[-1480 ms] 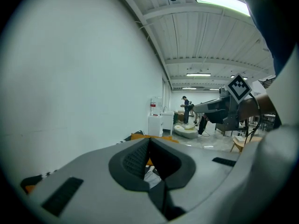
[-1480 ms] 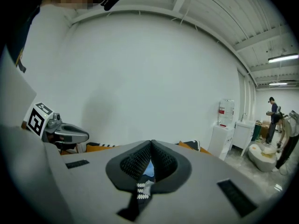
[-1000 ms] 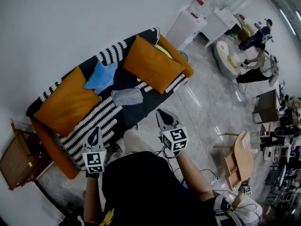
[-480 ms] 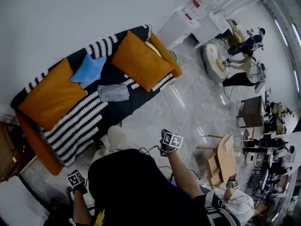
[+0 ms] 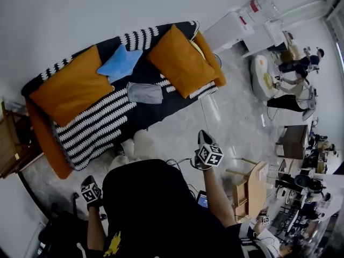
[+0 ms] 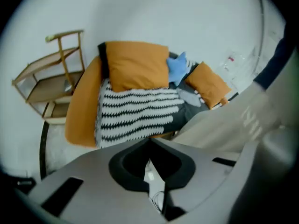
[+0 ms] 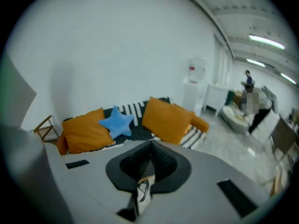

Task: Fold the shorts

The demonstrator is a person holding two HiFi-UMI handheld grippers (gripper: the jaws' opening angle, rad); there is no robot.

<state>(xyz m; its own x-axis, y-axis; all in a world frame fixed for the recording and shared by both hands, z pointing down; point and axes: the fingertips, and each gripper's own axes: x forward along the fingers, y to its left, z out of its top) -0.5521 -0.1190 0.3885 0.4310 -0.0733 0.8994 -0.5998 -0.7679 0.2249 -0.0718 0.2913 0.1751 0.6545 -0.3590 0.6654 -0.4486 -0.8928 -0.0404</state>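
The grey shorts [image 5: 145, 93] lie as a flat rectangle on the sofa seat [image 5: 99, 125], between the blue star pillow [image 5: 120, 63] and the striped throw. In the left gripper view the shorts [image 6: 189, 96] show far off, beyond the orange cushion [image 6: 136, 64]. My left gripper [image 5: 90, 188] hangs low at the person's left side, well away from the sofa, shut and empty [image 6: 150, 142]. My right gripper [image 5: 204, 140] is held over the floor in front of the sofa, also shut with nothing in it [image 7: 150, 143]. The right gripper view does not show the shorts clearly.
A wooden rack [image 5: 9, 147] stands left of the sofa. Pale bundles [image 5: 137, 144] lie on the floor at the sofa's foot. A white water dispenser [image 5: 231, 28] is at the sofa's right end. A wooden stool [image 5: 250, 190] and people [image 5: 290, 85] are to the right.
Both grippers have dropped away from the sofa: the left fell to the person's left side, the right sank toward the floor. The head view has swung slightly.
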